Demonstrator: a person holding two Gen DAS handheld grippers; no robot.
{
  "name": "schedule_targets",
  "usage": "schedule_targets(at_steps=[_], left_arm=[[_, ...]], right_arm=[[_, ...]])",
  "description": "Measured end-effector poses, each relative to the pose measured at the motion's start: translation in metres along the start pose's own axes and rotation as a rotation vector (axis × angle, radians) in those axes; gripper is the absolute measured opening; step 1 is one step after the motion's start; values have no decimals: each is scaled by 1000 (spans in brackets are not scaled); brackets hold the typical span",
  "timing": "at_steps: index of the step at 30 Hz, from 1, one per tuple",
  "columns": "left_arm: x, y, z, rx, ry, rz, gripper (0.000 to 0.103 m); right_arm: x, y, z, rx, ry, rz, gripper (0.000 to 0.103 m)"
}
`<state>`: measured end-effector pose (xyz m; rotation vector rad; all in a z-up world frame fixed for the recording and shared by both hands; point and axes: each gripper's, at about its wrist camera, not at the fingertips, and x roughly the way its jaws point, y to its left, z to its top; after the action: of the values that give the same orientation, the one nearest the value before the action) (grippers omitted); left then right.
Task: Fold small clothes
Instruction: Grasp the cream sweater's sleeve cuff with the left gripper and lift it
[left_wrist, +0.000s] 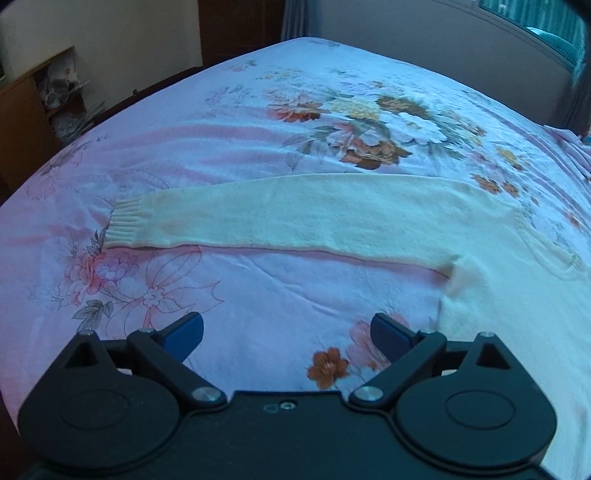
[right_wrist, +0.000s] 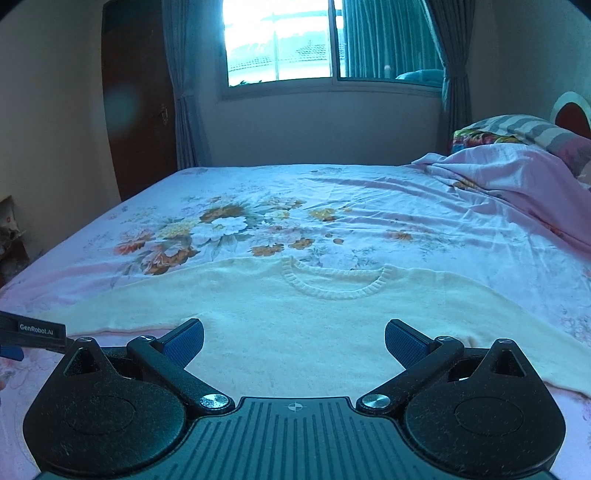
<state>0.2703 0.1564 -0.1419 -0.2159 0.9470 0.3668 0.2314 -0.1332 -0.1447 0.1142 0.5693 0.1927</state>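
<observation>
The sweater (left_wrist: 369, 214) runs off the right edge; shelf (left_wrist: 62, 96) contents too blurred to tell

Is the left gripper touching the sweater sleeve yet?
Apart. The left wrist view shows the open left gripper with bare floral sheet between its fingertips and the sweater sleeve lying farther ahead.

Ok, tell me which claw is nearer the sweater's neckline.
Right. The right claw hovers open over the sweater's body, with the neckline straight ahead. The left claw is open over bare bedsheet below the outstretched sleeve, neckline far off to its right.
</observation>
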Motion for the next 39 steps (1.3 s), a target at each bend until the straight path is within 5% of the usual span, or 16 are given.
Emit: schedule_targets(at_steps=[12,23,26,28,32,33,39], left_arm=[[71,68,21,-287,159,0,80],[114,134,46,-613,110,-64,76],[120,146,53,-691,82,-71,67],[125,153,56,-721,64,-69,42],[131,167,56,-796,40,-109,24],[131,169,57,-798,34,-113,12],[121,156,66,-680,-23,-108,2]], right_arm=[[67,21,-4,-27,51,16,103],[97,27,-2,-22,75,28,103],[101,26,-5,-22,82,23,103],[103,25,-6,-21,84,21,103],[105,24,-7,-25,88,14,103],[106,23,-8,-25,90,12,103],[107,19,-12,-20,105,9,103]])
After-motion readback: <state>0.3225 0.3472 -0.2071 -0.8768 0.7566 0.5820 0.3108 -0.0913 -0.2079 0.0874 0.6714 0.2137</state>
